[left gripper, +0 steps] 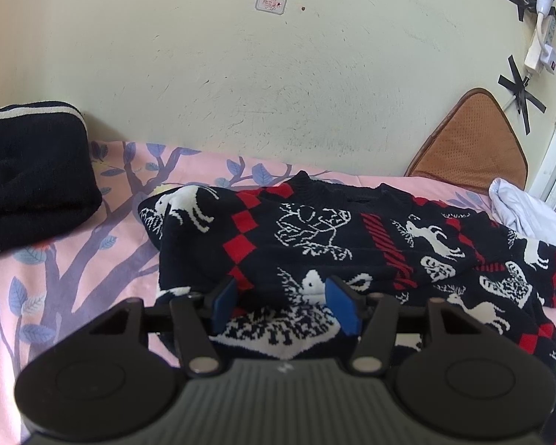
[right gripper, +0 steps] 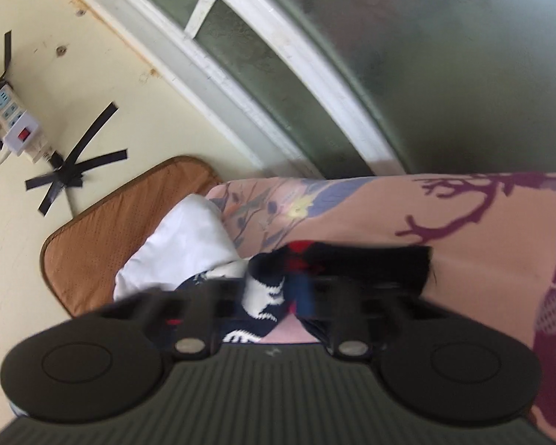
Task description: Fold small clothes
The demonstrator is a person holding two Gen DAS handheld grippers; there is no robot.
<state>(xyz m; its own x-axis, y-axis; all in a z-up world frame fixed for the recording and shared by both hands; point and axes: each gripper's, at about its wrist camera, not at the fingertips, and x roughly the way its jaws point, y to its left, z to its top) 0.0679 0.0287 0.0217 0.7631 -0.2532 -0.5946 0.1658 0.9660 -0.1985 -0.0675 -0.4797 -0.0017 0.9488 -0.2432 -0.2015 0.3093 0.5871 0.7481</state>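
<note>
A dark navy knitted sweater [left gripper: 315,233] with white deer and red diamonds lies spread on the pink bed sheet [left gripper: 74,244]. My left gripper [left gripper: 283,307] hovers over its near hem, blue pads [left gripper: 224,306] apart, nothing between them. In the right wrist view, which is blurred, my right gripper [right gripper: 278,293] looks shut on a bunched part of the same sweater [right gripper: 263,293], its sleeve end [right gripper: 370,263] stretched across the sheet [right gripper: 482,230].
A folded black garment [left gripper: 33,174] lies at the left of the bed. A white cloth [left gripper: 522,211] [right gripper: 181,248] and a brown cushion [left gripper: 474,141] [right gripper: 122,218] sit at the wall. A power strip [right gripper: 13,126] is taped to the wall beside a window frame [right gripper: 270,85].
</note>
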